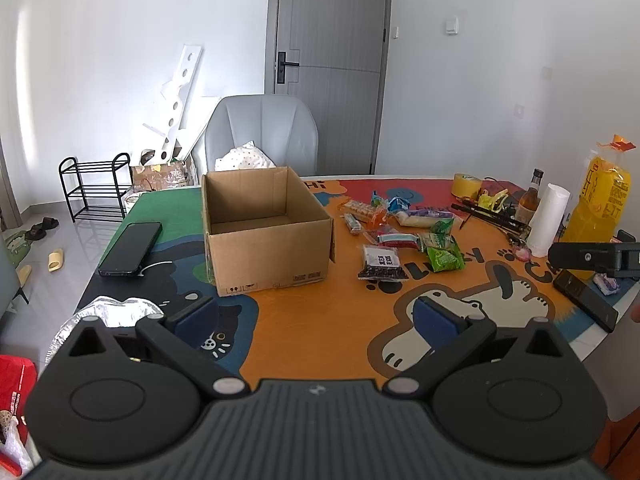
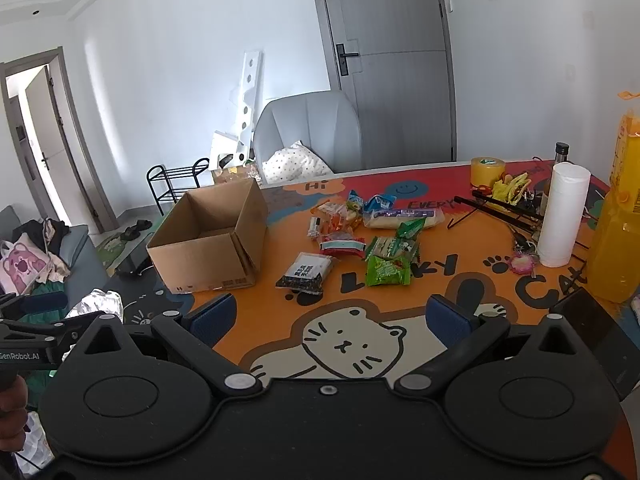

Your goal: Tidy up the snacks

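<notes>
Snacks (image 2: 360, 240) lie in a loose cluster on the table mat (image 2: 280, 320), at roughly 12 o'clock from my right gripper (image 2: 336, 316) and about 1 o'clock from my left gripper (image 1: 316, 316). Nothing is packed yet, as far as I can see: the visible part of the cardboard box (image 1: 264, 232) floor is bare.

1. Gripper state. Both sets of jaws are spread fully apart, with nothing between the blue pads (image 2: 212, 318). I judge this to be a ready posture: wide jaws admit a flat pouch from either side.

2. Box position. The box stands upright with its flaps open, at 11 o'clock from both grippers, just beside the cluster. That placement suggests a short transfer path from pile to box.

3. Nearest targets. The dark packet with the white label (image 2: 306, 274) and the green pouch (image 2: 388, 270) sit at the near edge of the cluster, apart from each other. I would take one of them first, since the farther packets overlap.

4. Obstacles. A phone (image 1: 130, 248) lies at 10 o'clock of the left gripper, beyond the box. A white paper roll (image 2: 562, 216), tape roll (image 2: 487, 170) and yellow bottle (image 2: 612, 248) stand at 2 o'clock of the right gripper, well clear of the pile.

5. Risk. Thin, slick wrappers may slide out of a flat pinch.
</notes>
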`<state>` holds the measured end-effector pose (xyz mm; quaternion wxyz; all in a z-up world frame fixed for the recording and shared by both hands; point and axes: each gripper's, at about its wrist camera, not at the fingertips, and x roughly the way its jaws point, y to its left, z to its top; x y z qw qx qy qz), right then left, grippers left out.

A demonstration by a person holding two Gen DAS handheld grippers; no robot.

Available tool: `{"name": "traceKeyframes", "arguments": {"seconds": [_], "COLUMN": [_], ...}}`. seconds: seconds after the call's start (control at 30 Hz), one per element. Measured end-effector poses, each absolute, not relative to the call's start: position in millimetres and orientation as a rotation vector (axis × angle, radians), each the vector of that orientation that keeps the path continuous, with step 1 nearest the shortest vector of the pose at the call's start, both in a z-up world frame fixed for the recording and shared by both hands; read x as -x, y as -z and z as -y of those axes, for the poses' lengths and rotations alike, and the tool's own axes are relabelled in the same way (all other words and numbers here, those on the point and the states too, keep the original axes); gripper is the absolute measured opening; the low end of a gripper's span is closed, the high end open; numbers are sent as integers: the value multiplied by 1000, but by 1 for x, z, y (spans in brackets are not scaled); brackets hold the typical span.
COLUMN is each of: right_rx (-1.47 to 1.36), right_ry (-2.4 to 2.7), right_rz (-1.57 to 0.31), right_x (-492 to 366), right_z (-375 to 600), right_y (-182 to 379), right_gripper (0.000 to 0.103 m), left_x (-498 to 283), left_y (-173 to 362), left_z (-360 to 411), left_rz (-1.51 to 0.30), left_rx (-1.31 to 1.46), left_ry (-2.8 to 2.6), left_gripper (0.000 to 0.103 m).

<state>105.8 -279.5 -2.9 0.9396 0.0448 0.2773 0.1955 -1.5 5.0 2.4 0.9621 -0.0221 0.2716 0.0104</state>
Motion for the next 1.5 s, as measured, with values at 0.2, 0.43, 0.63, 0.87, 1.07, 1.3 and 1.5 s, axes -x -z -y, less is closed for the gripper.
{"name": "traceKeyframes", "arguments": {"seconds": [0.2, 0.43, 0.63, 0.87, 1.07, 1.3, 1.5], "right_rx": [-91, -91, -90, -89, -90, -90, -89], "right_ry": [-399, -398, -398, -395, -395, -395, -396], "right_rz": [-568, -568, -567, -569, -566, -565, -564], "right_x": [-106, -106, -106, -106, -107, -108, -108], "right_z": [280, 279, 279, 280, 282, 283, 283], "right_y": [2, 2, 2, 1, -2, -2, -2], "right_gripper": [103, 103, 103, 103, 103, 103, 103], "left_x": [2, 1, 1, 1, 0, 1, 1], "left_y": [-3, -3, -3, -4, -5, -6, -6], "left_z": [-5, -6, -6, -8, -10, -9, -9], "left_rz": [-549, -549, -548, -548, -545, -542, -542], "left_rx": [45, 47, 47, 49, 51, 53, 52], "left_ry": [-22, -22, -21, -21, -23, -25, -25], "left_gripper": [103, 103, 103, 103, 103, 103, 103]}}
